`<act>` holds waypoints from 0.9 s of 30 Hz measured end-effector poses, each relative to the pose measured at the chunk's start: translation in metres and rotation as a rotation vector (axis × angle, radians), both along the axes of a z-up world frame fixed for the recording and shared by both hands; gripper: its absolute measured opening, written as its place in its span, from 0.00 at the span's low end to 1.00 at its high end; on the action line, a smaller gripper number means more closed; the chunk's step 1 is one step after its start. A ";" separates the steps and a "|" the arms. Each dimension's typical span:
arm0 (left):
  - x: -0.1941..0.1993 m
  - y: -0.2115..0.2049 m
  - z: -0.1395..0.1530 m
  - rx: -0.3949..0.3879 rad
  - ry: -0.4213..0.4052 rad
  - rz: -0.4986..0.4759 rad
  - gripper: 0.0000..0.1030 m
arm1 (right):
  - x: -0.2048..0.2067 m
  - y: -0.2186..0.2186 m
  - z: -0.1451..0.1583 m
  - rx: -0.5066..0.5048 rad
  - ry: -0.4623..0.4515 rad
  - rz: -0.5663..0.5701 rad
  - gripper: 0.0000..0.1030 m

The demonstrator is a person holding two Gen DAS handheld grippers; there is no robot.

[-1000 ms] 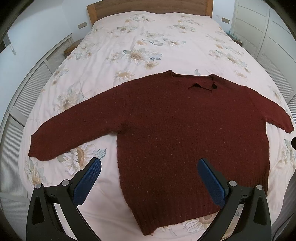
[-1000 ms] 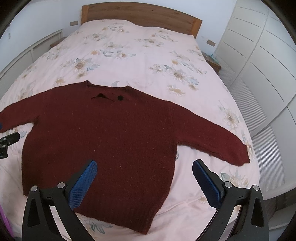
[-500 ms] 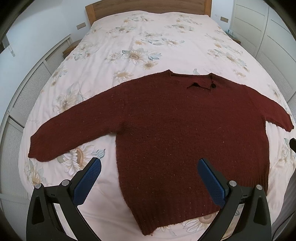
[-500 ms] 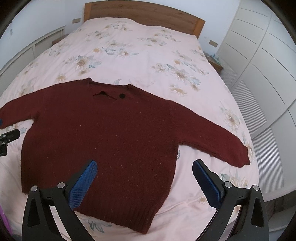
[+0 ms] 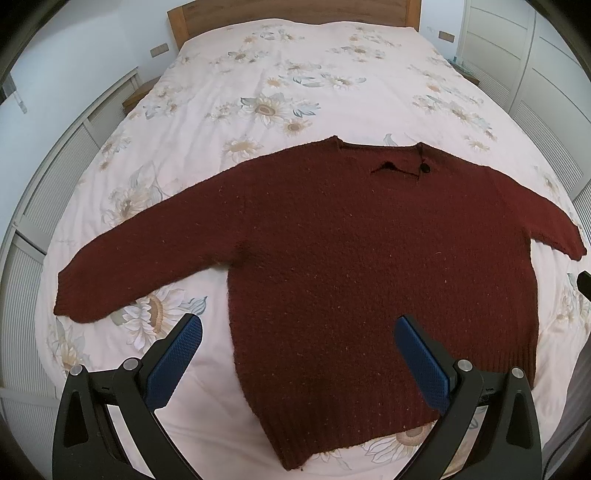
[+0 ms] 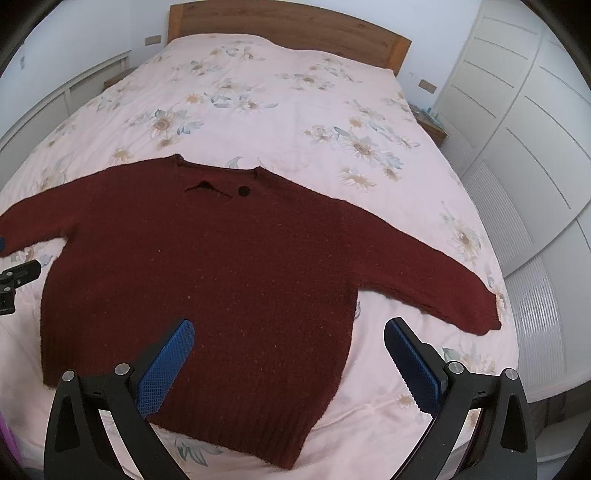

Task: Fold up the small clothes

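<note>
We cannot see the person at all in either view; only the black frames and blue-padded fingers of the two tools show, cut off by the bottom edge. In the left wrist view the sweater's (image 5: 369,266) far sleeve runs toward the right rim, where a dark corner of the other tool (image 5: 584,282) barely pokes in, too little to read. In the right wrist view the opposite sleeve end is clipped by the left border, and a black piece with a blue tip at that edge is all we get of the left gripper (image 6: 14,277). The dark red knitted sweater (image 6: 207,280) lies flat and face up on the floral bedspread (image 5: 295,74), both sleeves stretched outward, neckline toward the wooden headboard (image 6: 295,22), ribbed hem nearest us; a dark round button (image 6: 243,191) sits near the collar beside a small slit whose nature we cannot make out. Our left gripper (image 5: 295,339) hovers above the hem's left corner with fingers spread wide, touching nothing. Our right gripper (image 6: 288,339) hangs likewise over the hem's right side, fingers wide apart and empty. White cupboard doors (image 6: 517,129) flank the bed.
</note>
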State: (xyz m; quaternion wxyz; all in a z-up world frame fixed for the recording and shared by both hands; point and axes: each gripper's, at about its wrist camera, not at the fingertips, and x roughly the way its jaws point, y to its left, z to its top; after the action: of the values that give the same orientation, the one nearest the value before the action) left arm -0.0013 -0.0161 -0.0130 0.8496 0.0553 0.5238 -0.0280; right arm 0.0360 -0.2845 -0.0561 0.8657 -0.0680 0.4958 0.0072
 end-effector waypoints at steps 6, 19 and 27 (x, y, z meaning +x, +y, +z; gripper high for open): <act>0.008 -0.002 -0.004 0.006 0.008 -0.011 0.99 | 0.013 -0.023 -0.007 0.034 -0.006 -0.040 1.00; 0.065 -0.015 -0.014 0.007 0.007 -0.093 0.99 | 0.069 -0.234 -0.063 0.123 0.027 -0.435 1.00; 0.095 -0.019 -0.029 -0.026 0.018 -0.094 0.99 | 0.081 -0.361 -0.147 0.246 0.136 -0.740 1.00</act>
State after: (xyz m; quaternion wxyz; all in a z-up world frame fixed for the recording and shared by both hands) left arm 0.0937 -0.0353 -0.0418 0.8431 0.0685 0.5280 -0.0751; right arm 0.1173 -0.6453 -0.2027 0.7766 0.2203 0.5386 -0.2414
